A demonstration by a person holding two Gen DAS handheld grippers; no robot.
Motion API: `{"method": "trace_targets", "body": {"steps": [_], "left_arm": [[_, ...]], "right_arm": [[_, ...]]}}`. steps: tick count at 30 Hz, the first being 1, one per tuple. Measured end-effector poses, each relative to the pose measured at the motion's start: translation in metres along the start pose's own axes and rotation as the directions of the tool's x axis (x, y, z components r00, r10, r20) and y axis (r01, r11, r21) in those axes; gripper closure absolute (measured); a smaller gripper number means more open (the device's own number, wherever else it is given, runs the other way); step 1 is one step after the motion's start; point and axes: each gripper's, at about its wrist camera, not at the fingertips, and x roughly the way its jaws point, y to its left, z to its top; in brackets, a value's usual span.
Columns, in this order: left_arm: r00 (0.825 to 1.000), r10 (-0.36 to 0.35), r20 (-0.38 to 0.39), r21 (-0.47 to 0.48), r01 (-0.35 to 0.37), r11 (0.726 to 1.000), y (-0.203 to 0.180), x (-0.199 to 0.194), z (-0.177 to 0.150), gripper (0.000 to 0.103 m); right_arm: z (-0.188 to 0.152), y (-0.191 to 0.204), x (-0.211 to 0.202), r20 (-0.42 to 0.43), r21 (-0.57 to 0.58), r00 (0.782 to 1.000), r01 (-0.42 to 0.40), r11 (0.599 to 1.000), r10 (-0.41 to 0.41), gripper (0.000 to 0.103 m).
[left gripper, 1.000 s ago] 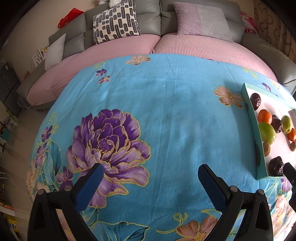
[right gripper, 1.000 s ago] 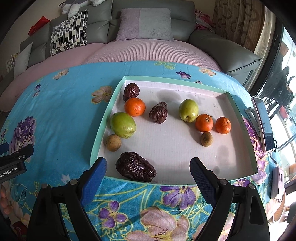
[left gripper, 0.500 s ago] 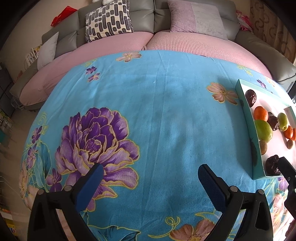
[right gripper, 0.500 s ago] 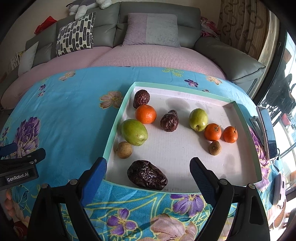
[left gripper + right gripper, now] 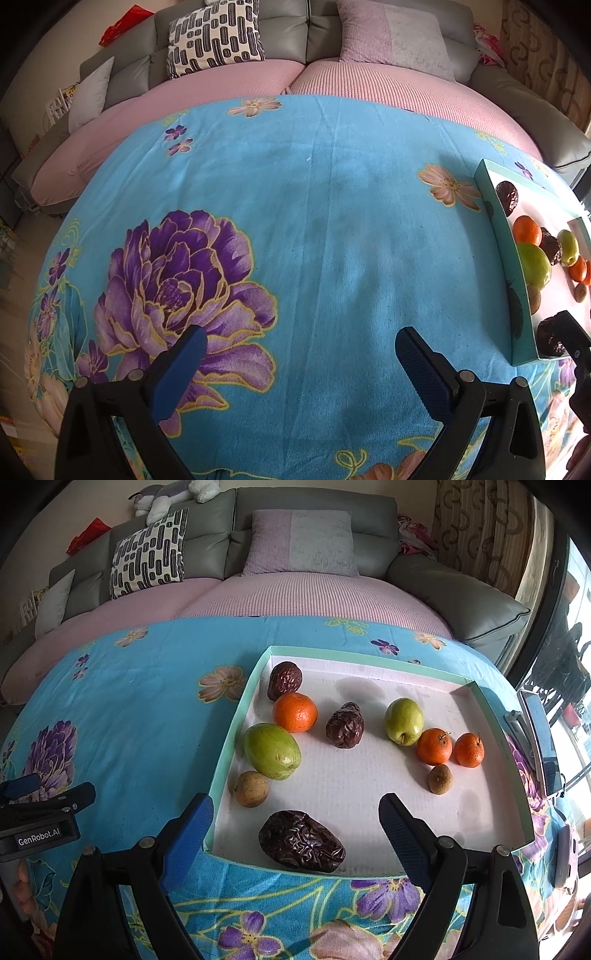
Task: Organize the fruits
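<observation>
**A:** What's on your left view?

**B:** My left gripper [image 5: 299,354] hangs over bare blue cloth [image 5: 314,229], jaws spread wide, holding nothing. The tray [image 5: 517,325] sits at the right edge.

**A:** And the right view?

**B:** My right gripper [image 5: 295,821], wide apart and empty, frames a wrinkled dark date [image 5: 301,840] at the tray's near wall. Oranges [image 5: 294,712], green fruits [image 5: 272,750] and small brown ones [image 5: 251,788] lie mixed inside. Sorted or mid-sort, I can't judge.
</observation>
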Motion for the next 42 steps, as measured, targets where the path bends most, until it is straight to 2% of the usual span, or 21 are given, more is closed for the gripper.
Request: {"method": "trace_targets", "body": {"steps": [12,42], "left_arm": [[1.0,-0.031,-0.001,0.006,0.031,1.0,-0.0022,0.0083,0.0016,0.0],[0.998,-0.056,0.007,0.009,0.056,0.998,-0.0037,0.0065,0.0013,0.0]], "right_arm": [[0.0013,-0.0026,0.0036,0.016,0.032,1.0,-0.012,0.999,0.012,0.011],[0.0023,-0.0019,0.0069,0.003,0.022,1.0,-0.015,1.0,0.015,0.011]]}}
